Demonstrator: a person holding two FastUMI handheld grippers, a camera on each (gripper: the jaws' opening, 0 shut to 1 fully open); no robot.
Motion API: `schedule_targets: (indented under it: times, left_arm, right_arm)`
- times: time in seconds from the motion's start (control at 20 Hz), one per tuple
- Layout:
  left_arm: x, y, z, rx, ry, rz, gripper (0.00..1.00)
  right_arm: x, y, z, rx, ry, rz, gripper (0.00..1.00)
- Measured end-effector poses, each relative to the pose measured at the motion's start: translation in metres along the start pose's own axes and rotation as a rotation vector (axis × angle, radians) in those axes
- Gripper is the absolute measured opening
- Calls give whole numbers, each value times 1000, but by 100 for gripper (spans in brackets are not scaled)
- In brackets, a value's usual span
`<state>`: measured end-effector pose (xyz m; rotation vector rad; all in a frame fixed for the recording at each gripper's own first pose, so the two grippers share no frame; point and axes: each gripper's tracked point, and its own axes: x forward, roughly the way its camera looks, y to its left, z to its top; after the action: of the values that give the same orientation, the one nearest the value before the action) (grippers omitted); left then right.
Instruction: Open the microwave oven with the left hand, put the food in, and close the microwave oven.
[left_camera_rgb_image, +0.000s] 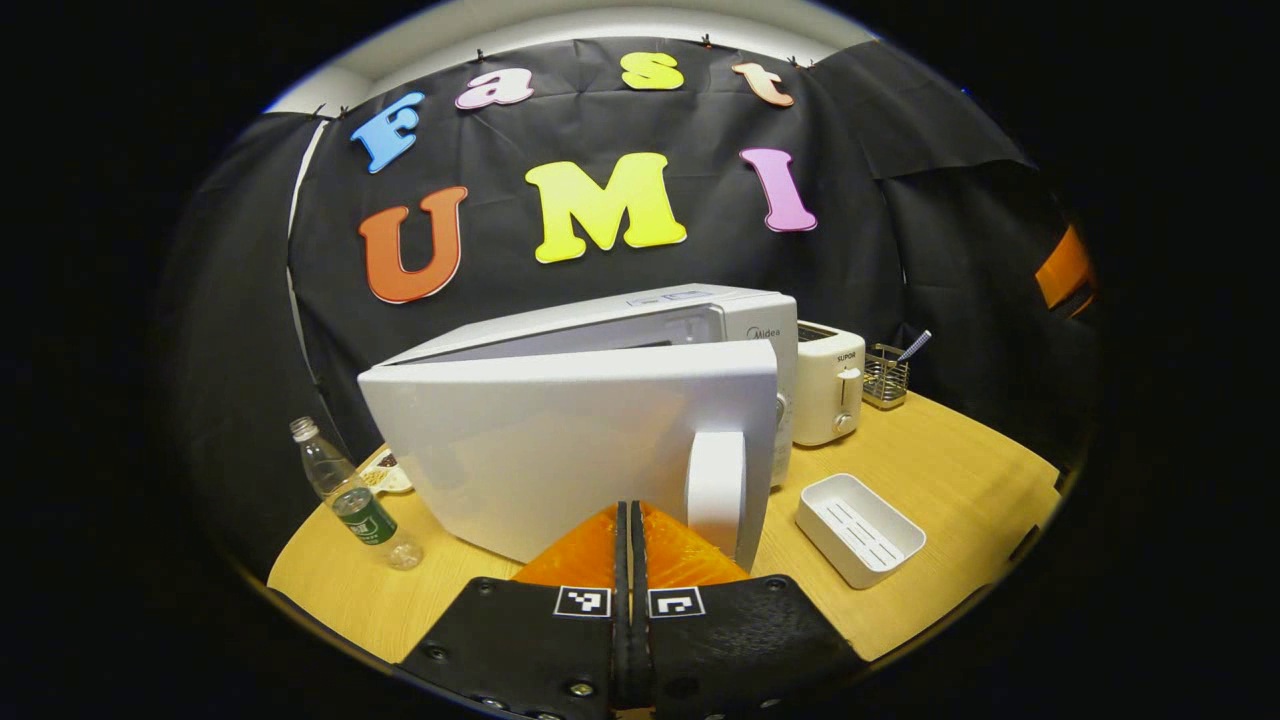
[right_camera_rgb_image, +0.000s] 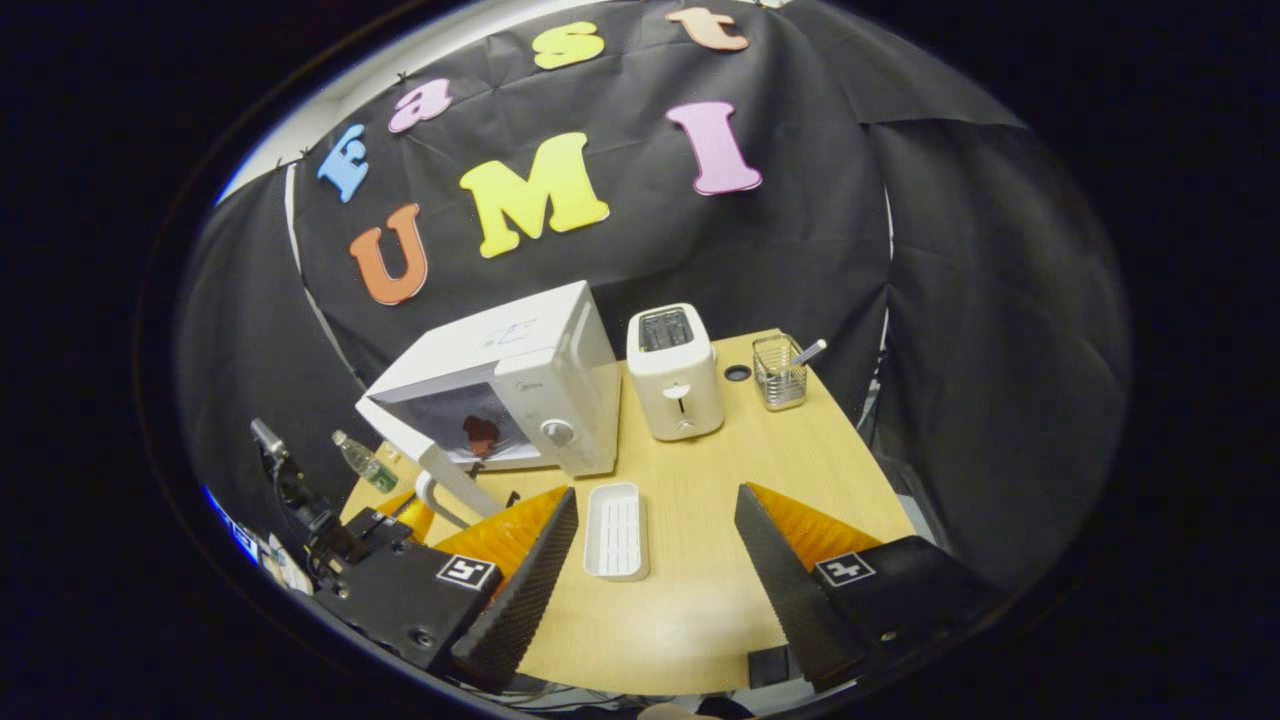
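Note:
The white microwave (left_camera_rgb_image: 745, 330) stands on the wooden table with its door (left_camera_rgb_image: 560, 450) swung partly open, outer face toward the left gripper view. My left gripper (left_camera_rgb_image: 630, 512) is shut with nothing between its fingers, tips close against the door just left of the white handle (left_camera_rgb_image: 715, 490). In the right gripper view the microwave (right_camera_rgb_image: 540, 360) shows a brown piece of food (right_camera_rgb_image: 482, 432) inside, behind the open door (right_camera_rgb_image: 425, 450). The left gripper (right_camera_rgb_image: 412, 518) sits by the door's handle. My right gripper (right_camera_rgb_image: 656, 492) hangs open and empty above the table, well in front of the microwave.
A white toaster (right_camera_rgb_image: 675, 375) stands right of the microwave, with a wire basket (right_camera_rgb_image: 780, 372) beyond it. A white slotted tray (right_camera_rgb_image: 616, 530) lies on the table (right_camera_rgb_image: 800, 450) under the right gripper. A plastic bottle (left_camera_rgb_image: 350, 495) and a small dish (left_camera_rgb_image: 388, 472) sit left of the door.

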<state>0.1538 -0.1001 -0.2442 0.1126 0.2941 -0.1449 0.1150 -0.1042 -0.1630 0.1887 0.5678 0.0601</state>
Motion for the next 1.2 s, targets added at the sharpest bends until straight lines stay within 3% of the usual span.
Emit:
schedule_targets:
  times: [0.1,0.15,0.2,0.65,0.75,1.2]
  left_arm:
    - [18,-6,5,-4,4,0,0]
    - [27,-11,6,-13,10,-5,0]
    - [34,-15,6,-20,16,-10,0]
    - [84,-29,27,-41,-1,-6,0]
    - [93,-24,30,-37,0,23,0]
    - [104,-23,36,-25,-18,38,0]
  right_arm:
    - [4,-8,-2,2,12,-12,100]
    - [4,-12,-3,13,14,-15,91]
    - [4,-15,-6,25,21,-19,100]
    - [-1,-45,-13,54,31,-75,100]
    - [-1,-50,-14,68,37,-83,100]
    - [-3,-49,-16,72,36,-79,100]
